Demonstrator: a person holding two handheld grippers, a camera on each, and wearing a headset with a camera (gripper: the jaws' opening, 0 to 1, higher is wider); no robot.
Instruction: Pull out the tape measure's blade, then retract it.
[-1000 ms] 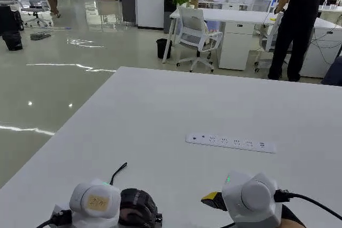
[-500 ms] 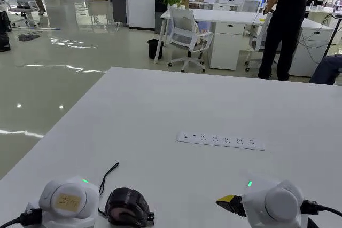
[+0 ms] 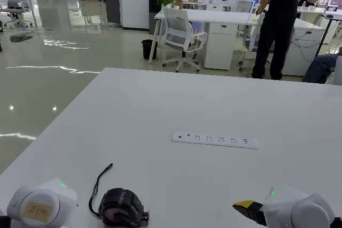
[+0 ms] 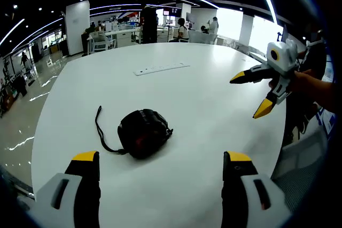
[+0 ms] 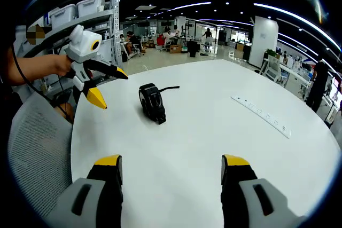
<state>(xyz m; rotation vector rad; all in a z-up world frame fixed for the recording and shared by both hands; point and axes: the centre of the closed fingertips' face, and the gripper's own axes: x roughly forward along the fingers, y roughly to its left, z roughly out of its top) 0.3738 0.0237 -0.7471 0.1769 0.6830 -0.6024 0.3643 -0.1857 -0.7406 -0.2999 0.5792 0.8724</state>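
A black tape measure (image 3: 122,207) lies on the white table (image 3: 214,100) near its front edge, its blade in and its black wrist strap (image 3: 99,185) trailing off to the left. In the left gripper view the tape measure (image 4: 143,132) rests just ahead of my left gripper (image 4: 160,158), which is open and apart from it. My right gripper (image 5: 172,160) is also open and holds nothing, with the tape measure (image 5: 152,102) farther off to its left. The left gripper's white body (image 3: 40,206) sits left of the tape, and the right gripper (image 3: 251,212) well to its right.
A white power strip (image 3: 214,139) lies across the middle of the table. Beyond the far edge are office desks, a mesh chair (image 3: 179,36) and a standing person (image 3: 275,20). Shelving with bins stands behind the left gripper (image 5: 109,89) in the right gripper view.
Both grippers have drawn apart and back toward the table's front edge. The left one has moved left, away from the tape measure. The head camera has also turned a little.
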